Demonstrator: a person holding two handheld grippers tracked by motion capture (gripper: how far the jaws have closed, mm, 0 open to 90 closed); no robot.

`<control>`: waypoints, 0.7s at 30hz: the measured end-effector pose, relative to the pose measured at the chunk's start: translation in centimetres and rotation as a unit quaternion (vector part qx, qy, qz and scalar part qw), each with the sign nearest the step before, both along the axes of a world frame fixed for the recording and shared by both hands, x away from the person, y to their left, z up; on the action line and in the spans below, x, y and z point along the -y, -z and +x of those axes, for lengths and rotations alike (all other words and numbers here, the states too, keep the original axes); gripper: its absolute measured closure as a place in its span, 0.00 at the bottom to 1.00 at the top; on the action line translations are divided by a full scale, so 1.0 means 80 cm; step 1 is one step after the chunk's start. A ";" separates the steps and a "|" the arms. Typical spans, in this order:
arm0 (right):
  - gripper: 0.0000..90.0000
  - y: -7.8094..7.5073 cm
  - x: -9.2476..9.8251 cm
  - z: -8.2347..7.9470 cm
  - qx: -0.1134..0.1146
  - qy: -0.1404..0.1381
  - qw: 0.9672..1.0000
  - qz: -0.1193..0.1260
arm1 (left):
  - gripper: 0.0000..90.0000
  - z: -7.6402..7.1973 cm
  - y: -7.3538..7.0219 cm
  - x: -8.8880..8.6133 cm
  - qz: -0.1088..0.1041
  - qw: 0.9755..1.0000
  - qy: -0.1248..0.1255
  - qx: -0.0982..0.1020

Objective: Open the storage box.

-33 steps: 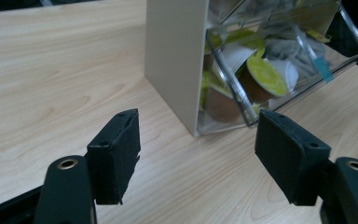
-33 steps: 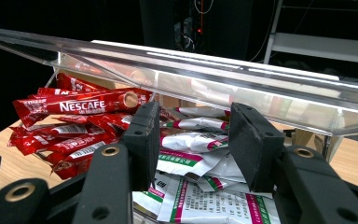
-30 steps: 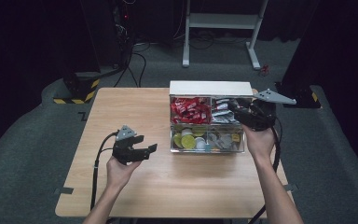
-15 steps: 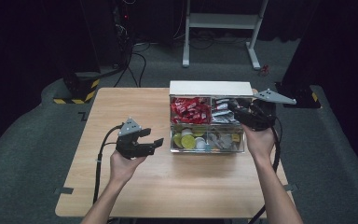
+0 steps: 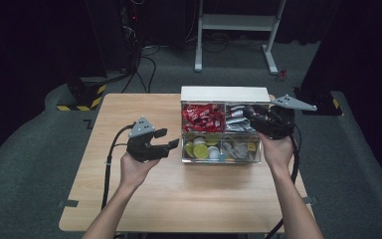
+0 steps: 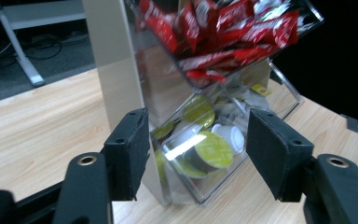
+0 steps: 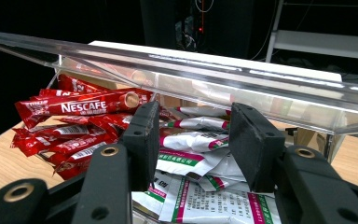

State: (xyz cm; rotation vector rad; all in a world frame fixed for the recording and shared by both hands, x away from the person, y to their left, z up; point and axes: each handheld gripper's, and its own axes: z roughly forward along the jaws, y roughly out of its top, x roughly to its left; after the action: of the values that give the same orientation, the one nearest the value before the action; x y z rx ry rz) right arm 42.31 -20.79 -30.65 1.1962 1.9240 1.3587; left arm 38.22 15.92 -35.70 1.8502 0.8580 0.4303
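Clear plastic organizer box [image 5: 221, 133] standing on the wooden table [image 5: 179, 189], used here as the landmark. In its rear left compartment, red stick sachets [image 7: 81, 108] printed "NESCAFE" in white. In the rear right compartment, white sachets [image 7: 200, 161] with green and magenta bands and small print too fine to read. In the front left compartment, round capsules [image 6: 205, 151] with yellow-green foil lids, no lettering legible. Front right compartment holding pale, greyish packets, blurred. Left gripper [image 5: 165, 140] held in the air just left of the box's front left corner, pointing at it; jaws apart, having just been closing, with nothing between the pads, the capsule compartment seen beyond them. Right gripper [image 5: 252, 115] reaching into the box's rear right compartment from the right side, jaws partly apart over the white sachets; impossible to tell whether a sachet is pinched.
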 end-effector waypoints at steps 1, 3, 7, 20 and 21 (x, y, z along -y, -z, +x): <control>0.59 0.000 0.000 0.000 0.000 0.001 1.000 -0.001 | 0.46 0.001 -0.003 0.002 0.000 1.000 0.002 0.002; 0.59 0.000 0.000 0.000 -0.001 0.001 1.000 -0.001 | 0.46 0.003 -0.008 0.006 0.003 1.000 0.004 0.006; 0.59 0.000 0.000 0.000 -0.001 0.000 1.000 0.000 | 0.47 0.008 -0.015 0.012 0.001 1.000 0.009 0.008; 0.59 0.000 0.001 0.000 -0.003 -0.001 1.000 -0.001 | 0.52 0.021 -0.030 0.027 -0.001 1.000 0.021 0.015; 0.59 0.000 0.001 0.000 -0.003 -0.001 1.000 -0.002 | 0.53 0.023 -0.031 0.030 -0.001 1.000 0.024 0.016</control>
State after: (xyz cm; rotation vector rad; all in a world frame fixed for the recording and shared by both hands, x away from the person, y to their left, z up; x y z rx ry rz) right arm 42.32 -20.84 -30.62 1.1981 1.9307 1.3544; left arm 40.09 13.56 -33.19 1.8543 0.7902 0.4271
